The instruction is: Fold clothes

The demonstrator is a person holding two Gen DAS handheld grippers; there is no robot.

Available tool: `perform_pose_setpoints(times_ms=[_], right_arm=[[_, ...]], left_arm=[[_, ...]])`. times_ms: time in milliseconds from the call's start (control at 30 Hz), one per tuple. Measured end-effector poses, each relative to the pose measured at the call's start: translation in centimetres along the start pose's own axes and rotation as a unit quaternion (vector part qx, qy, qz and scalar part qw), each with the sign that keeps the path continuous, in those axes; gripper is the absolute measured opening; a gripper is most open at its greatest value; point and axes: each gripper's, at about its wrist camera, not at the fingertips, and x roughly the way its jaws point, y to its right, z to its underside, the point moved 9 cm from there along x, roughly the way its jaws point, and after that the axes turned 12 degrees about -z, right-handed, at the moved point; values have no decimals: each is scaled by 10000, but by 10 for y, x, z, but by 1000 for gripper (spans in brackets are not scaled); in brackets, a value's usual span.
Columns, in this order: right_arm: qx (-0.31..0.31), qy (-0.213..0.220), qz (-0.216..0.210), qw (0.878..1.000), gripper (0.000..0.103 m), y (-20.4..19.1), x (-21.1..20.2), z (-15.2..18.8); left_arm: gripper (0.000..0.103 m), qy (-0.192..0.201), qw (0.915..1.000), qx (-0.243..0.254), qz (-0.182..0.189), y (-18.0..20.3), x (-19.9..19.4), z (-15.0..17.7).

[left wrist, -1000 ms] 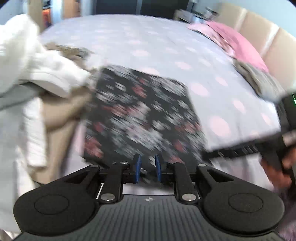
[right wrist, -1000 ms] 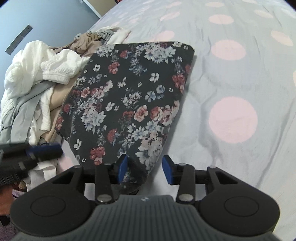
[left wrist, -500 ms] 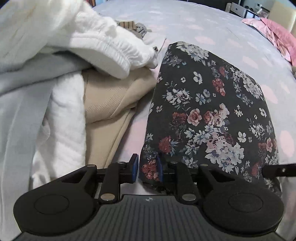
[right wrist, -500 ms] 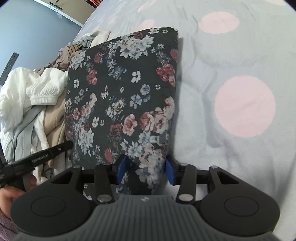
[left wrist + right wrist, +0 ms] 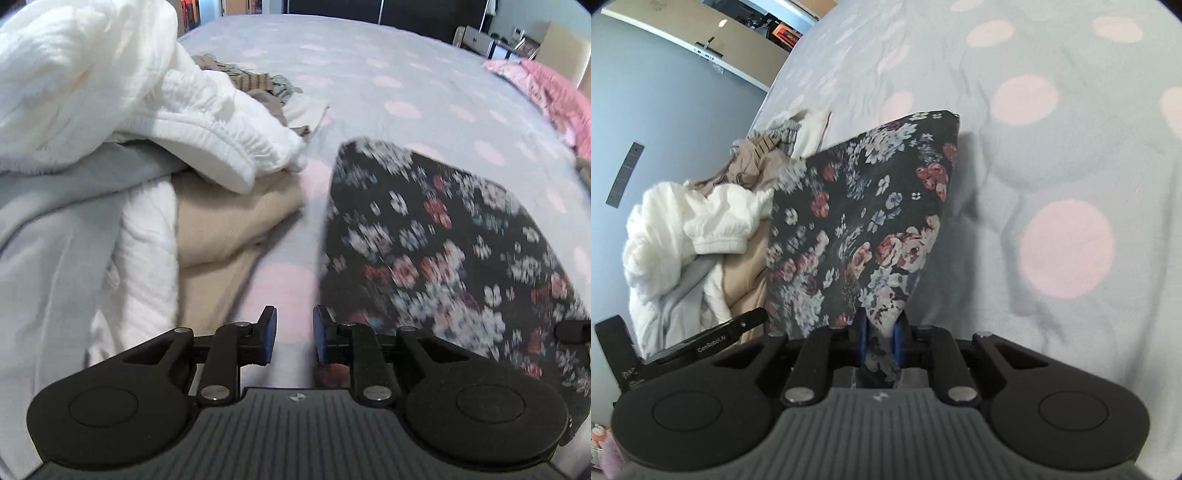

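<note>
- The bed (image 5: 1071, 147), under a pale grey sheet with pink dots, carries everything.
- A heap of loose clothes (image 5: 110, 166), white, grey and beige, lies on its left side.
- The floral garment (image 5: 864, 221), dark and folded flat, lies just right of the heap, its long axis running away from both grippers.
- The right gripper (image 5: 879, 334) is nearer: its fingers pinch the garment's near edge.
- The left gripper (image 5: 294, 334) has its fingers apart and empty, the garment just to their right.

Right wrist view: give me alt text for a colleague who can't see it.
The right gripper is shut on a corner of the dark floral garment, which lies on a polka-dot bedspread. A pile of unfolded clothes sits to its left.
</note>
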Motion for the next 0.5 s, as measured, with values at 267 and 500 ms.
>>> perform_pose_setpoints(times_ms=[267, 500], right_arm=[[329, 17, 552, 9979, 15, 42, -70, 16], [425, 150, 1104, 9929, 15, 84, -115, 27]], left_arm=[[38, -126, 9894, 158, 1440, 56, -39, 14], [43, -79, 9797, 756, 1853, 118, -52, 33]])
